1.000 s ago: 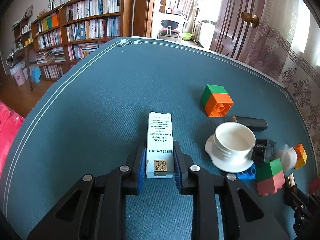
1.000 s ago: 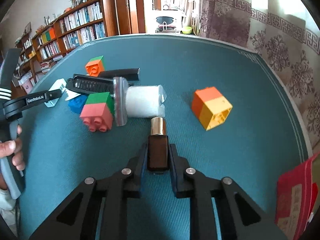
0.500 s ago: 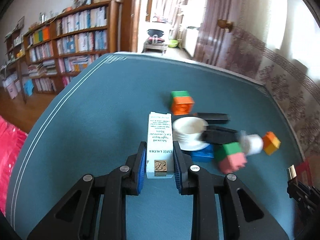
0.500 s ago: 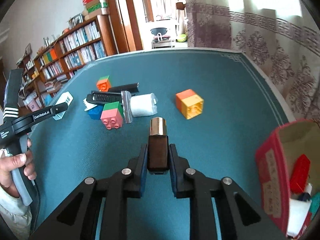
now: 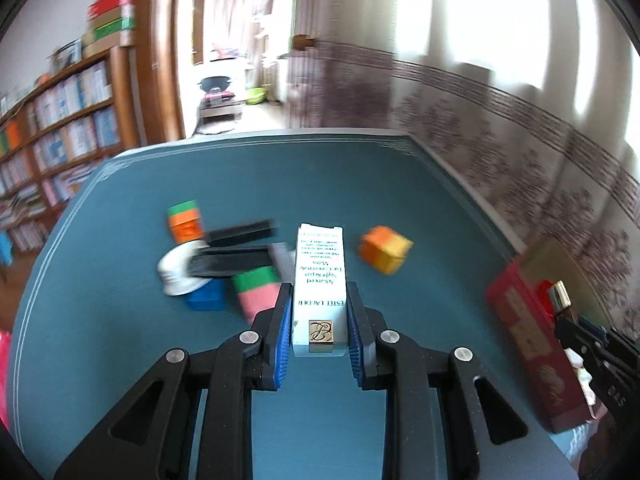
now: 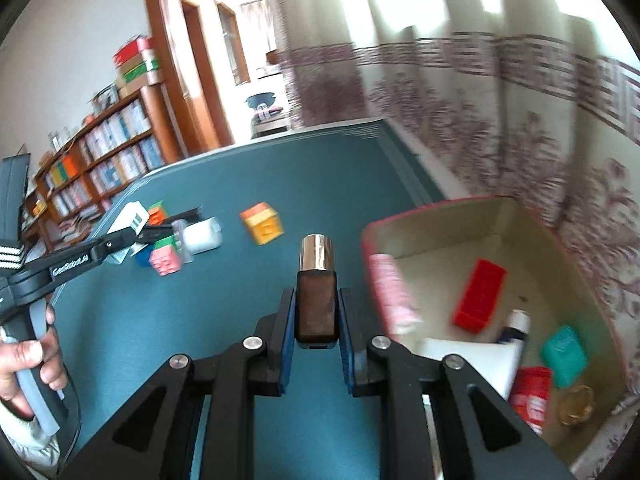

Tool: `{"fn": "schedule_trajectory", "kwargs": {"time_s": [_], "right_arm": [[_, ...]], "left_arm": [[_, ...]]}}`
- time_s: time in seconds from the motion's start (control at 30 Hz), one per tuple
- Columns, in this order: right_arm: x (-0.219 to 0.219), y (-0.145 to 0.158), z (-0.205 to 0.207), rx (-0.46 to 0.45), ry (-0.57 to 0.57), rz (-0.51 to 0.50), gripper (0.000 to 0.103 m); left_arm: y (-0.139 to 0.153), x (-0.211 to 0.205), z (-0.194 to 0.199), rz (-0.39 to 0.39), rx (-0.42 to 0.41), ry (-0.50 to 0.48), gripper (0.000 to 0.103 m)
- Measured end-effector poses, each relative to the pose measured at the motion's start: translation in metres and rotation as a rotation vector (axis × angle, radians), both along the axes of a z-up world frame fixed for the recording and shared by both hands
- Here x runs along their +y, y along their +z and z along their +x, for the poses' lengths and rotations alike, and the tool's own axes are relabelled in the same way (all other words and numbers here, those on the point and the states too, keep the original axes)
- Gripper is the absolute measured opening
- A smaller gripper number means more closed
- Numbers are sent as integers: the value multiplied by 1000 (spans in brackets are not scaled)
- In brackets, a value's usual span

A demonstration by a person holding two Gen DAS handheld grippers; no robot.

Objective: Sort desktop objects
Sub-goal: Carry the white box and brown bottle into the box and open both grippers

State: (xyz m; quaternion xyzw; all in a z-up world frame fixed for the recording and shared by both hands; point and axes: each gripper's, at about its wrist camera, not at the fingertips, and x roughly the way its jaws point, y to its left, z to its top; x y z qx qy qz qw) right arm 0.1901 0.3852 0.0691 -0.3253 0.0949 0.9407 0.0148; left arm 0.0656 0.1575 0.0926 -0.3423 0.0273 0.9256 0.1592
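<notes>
Left gripper: fingers clamped on white carton, held above blue table. Right gripper: fingers clamped on brown bottle, gold cap forward, raised beside red box at table edge. Toy blocks clustered on table beyond.

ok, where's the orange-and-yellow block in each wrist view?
Left wrist: orange-and-yellow block on the blue table, right of centre, just right of the white carton in the gripper.
Right wrist: upper middle, left of the brown bottle's gold cap.
Shared landmark: the red box, right side in both.
</notes>
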Motion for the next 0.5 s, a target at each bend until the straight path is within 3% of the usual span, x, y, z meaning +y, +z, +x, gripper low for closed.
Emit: {"fn": "schedule_trajectory", "kwargs": {"time_s": [0.5], "right_arm": [[95, -14, 47, -14, -208, -60, 22]], "left_arm": [[28, 133, 37, -30, 14, -308, 26]]}}
